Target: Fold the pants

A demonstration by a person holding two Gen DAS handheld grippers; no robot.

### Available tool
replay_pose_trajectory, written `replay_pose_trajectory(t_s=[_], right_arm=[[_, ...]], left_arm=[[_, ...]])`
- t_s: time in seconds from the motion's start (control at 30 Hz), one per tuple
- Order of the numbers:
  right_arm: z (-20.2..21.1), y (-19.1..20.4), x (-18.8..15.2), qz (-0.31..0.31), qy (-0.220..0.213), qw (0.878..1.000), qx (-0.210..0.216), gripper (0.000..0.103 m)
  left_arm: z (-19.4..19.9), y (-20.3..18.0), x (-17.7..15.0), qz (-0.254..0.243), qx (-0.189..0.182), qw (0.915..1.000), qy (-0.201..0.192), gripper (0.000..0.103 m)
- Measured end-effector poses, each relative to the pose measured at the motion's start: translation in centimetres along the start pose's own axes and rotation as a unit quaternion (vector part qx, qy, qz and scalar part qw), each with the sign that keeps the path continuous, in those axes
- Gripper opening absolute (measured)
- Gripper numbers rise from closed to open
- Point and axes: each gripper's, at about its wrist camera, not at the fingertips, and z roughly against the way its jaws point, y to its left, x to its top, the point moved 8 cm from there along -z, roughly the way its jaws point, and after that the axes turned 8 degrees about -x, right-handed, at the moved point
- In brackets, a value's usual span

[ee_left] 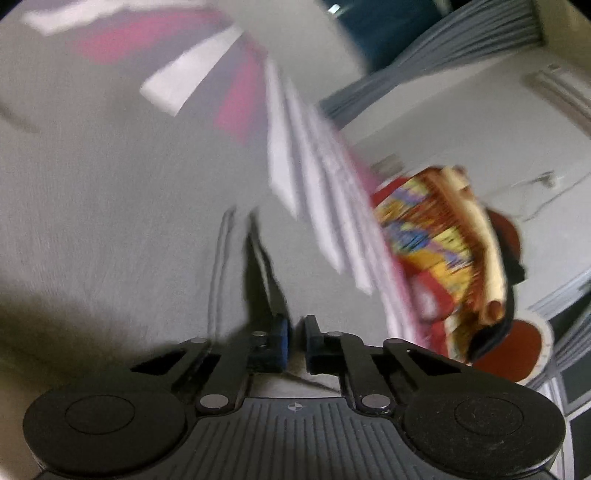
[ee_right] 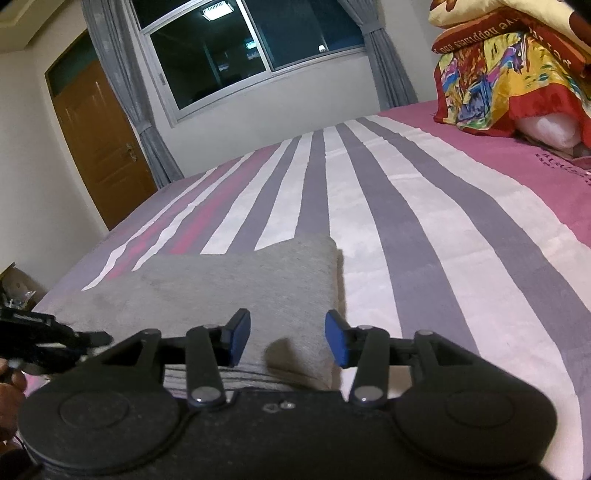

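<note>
Grey pants (ee_right: 229,288) lie folded on a striped bedspread (ee_right: 406,206); dark window (ee_right: 236,55) and wooden door (ee_right: 99,144) beyond. Right gripper (ee_right: 288,338) spread above the pants; left gripper (ee_left: 295,341) pressed together, nothing visibly pinched.

The left wrist view is heavily motion-smeared and dim at its lower left, while the right wrist view is sharp, evenly lit indoors, a ceiling lamp (ee_right: 215,8) mirrored in the dark window (ee_right: 236,48), with fisheye bending toward the edges.
</note>
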Motion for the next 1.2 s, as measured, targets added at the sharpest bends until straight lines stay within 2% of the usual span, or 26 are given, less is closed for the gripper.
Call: replay_pose_trajectory(t_s=[0.07, 0.13, 0.17, 0.27, 0.4, 0.73, 0.83, 0.9, 0.93, 1.0, 1.07, 1.2], right_arm=[[0.0, 0.0, 0.0, 0.002, 0.0, 1.0, -0.001, 0.044], [-0.1, 0.1, -0.1, 0.006, 0.0, 1.0, -0.002, 0.044], [-0.3, 0.2, -0.1, 0.01, 0.002, 1.0, -0.003, 0.045], [-0.7, 0.6, -0.4, 0.026, 0.011, 1.0, -0.011, 0.044], [-0.7, 0.6, -0.5, 0.033, 0.011, 0.999, -0.012, 0.045], [-1.0, 0.6, -0.7, 0.038, 0.014, 0.999, -0.01, 0.053], [-1.1, 0.6, -0.8, 0.038, 0.017, 0.999, -0.01, 0.053], [-1.2, 0.7, -0.9, 0.04, 0.019, 0.999, -0.012, 0.053], [-1.3, 0.8, -0.9, 0.041, 0.02, 0.999, -0.013, 0.053], [-1.4, 0.8, -0.9, 0.041, 0.023, 0.999, -0.015, 0.053], [-1.3, 0.7, -0.9, 0.04, 0.022, 0.999, -0.014, 0.053], [-1.3, 0.7, -0.9, 0.041, 0.021, 0.999, -0.012, 0.053]], left_arm=[[0.5, 0.4, 0.2, -0.004, 0.009, 0.9999, 0.003, 0.001], [-0.3, 2.0, -0.8, -0.013, 0.049, 0.9979, 0.041, 0.001], [-0.6, 2.5, -1.3, -0.015, 0.054, 0.9972, 0.048, 0.001], [-0.4, 3.1, -1.4, 0.011, 0.039, 0.9988, 0.027, 0.001], [0.1, 2.6, -1.6, 0.008, 0.028, 0.9995, 0.016, 0.001], [-0.9, 3.0, -1.6, 0.027, 0.011, 0.999, 0.035, 0.001], [-1.5, 2.1, -2.2, 0.039, -0.013, 0.9979, 0.05, 0.001], [-1.6, 2.0, -2.7, 0.042, -0.005, 0.9976, 0.056, 0.001], [-1.3, 1.9, -2.7, 0.034, 0.002, 0.9982, 0.049, 0.001], [0.4, 1.6, -1.9, 0.022, 0.012, 0.9997, 0.006, 0.001], [1.7, 1.6, -1.2, 0.014, 0.025, 0.9994, -0.018, 0.001], [2.2, 1.8, -1.3, -0.006, 0.045, 0.999, 0.005, 0.001]])
